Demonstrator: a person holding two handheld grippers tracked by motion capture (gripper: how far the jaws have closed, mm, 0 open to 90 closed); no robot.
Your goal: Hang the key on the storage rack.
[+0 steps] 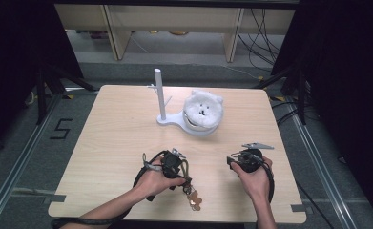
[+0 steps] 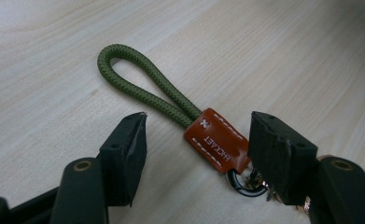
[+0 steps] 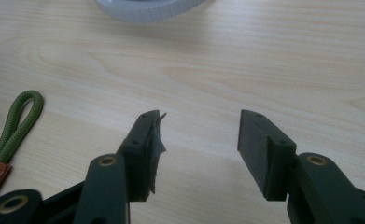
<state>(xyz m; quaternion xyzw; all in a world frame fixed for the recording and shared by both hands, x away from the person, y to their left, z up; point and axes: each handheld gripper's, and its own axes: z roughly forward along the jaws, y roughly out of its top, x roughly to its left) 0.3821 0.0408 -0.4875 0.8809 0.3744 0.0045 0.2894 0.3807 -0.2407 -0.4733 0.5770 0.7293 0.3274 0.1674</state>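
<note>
A keychain lies on the table: an olive-green cord loop (image 2: 138,84), a brown stitched leather tab (image 2: 216,140) and a dark ring (image 2: 243,185) at its end. My left gripper (image 2: 198,126) is open, low over the table, its jaws standing either side of the tab, the right one close against it. In the high view that gripper (image 1: 173,162) sits over the keychain, whose charms (image 1: 193,200) trail toward the front edge. My right gripper (image 3: 200,116) is open over bare wood with nothing between its jaws, the cord loop (image 3: 17,121) to its left.
A white stand (image 1: 161,98) with an upright post and short pegs rises at the table's middle back. Beside it a white plush bear head (image 1: 202,110) rests on the stand's round base (image 3: 147,10). The light wooden table (image 1: 112,138) has black drapes and cables around it.
</note>
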